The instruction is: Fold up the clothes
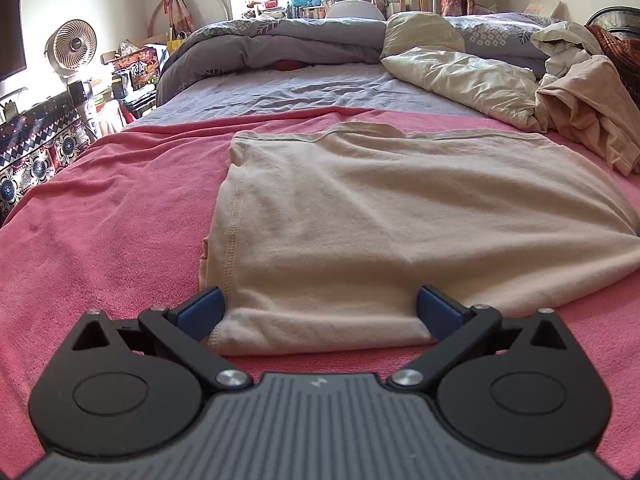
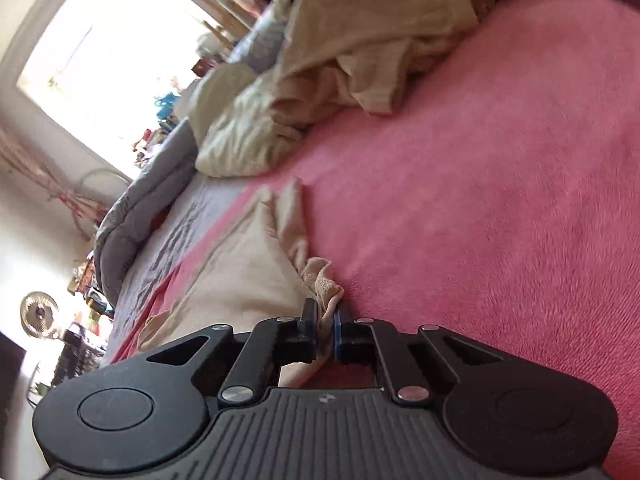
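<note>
A cream knit garment [image 1: 360,216] lies spread flat on the pink blanket [image 1: 100,220], its left side folded in. My left gripper [image 1: 320,312] is open, its blue fingers either side of the garment's near folded edge. In the right wrist view my right gripper [image 2: 326,312] is shut on a bunched corner of the same cream garment [image 2: 248,264], low over the pink blanket [image 2: 500,200]. That view is tilted and blurred.
A heap of beige and cream clothes [image 1: 580,112] lies at the far right of the bed, also in the right wrist view [image 2: 360,60]. A grey duvet [image 1: 272,44] and pale pillow [image 1: 460,72] lie further back. A fan [image 1: 72,46] and clutter stand left of the bed.
</note>
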Demonstrator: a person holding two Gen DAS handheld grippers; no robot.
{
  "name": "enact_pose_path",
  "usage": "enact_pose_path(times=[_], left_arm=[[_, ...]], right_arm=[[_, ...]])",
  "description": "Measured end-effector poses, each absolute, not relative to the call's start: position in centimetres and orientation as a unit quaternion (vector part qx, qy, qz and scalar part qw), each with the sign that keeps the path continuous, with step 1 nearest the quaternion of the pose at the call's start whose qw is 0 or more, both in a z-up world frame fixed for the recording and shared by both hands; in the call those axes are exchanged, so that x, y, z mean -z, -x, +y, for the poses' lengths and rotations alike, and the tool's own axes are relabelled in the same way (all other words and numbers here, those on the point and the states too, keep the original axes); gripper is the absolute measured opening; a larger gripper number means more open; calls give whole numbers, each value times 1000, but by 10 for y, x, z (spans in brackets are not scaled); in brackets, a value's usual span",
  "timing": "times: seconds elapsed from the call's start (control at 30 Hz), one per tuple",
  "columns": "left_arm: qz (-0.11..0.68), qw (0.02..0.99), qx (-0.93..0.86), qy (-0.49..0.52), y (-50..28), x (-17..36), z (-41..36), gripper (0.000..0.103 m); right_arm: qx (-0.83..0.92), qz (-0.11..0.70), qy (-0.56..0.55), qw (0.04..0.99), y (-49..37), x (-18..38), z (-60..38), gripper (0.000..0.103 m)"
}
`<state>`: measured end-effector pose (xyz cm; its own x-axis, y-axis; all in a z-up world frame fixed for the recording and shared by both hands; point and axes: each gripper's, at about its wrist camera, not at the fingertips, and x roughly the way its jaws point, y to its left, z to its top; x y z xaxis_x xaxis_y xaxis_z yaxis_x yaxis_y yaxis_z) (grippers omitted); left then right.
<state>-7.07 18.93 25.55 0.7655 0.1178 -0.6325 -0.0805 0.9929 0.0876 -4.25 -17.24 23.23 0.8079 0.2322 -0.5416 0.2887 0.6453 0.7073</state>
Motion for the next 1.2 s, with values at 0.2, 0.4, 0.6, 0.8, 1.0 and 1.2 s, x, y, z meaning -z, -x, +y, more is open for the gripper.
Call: enact_pose_path(times=[0.2,0.4,0.6,0.8,1.0,1.2], left_arm=[[339,939,-52,-28,70,-255,190,103],[339,939,-53,-30,70,-256,189,103],[339,939,-54,-33,70,-256,188,103],[339,939,-54,-34,71,-256,187,103],[340,938,-52,-29,71,-256,189,103],[342,936,-61,-51,76,-263,190,103]], right_arm=[[33,248,-349,903,67,-270,-186,8],[-81,289,-180,937,69,-270,-172,30],[-153,293,-78,940,65,-276,-152,57],[-196,342,-45,918,40,-262,-142,17],[-167,351,-85,918,54,-268,-154,5],[-135,363,-158,909,55,-264,-178,4]])
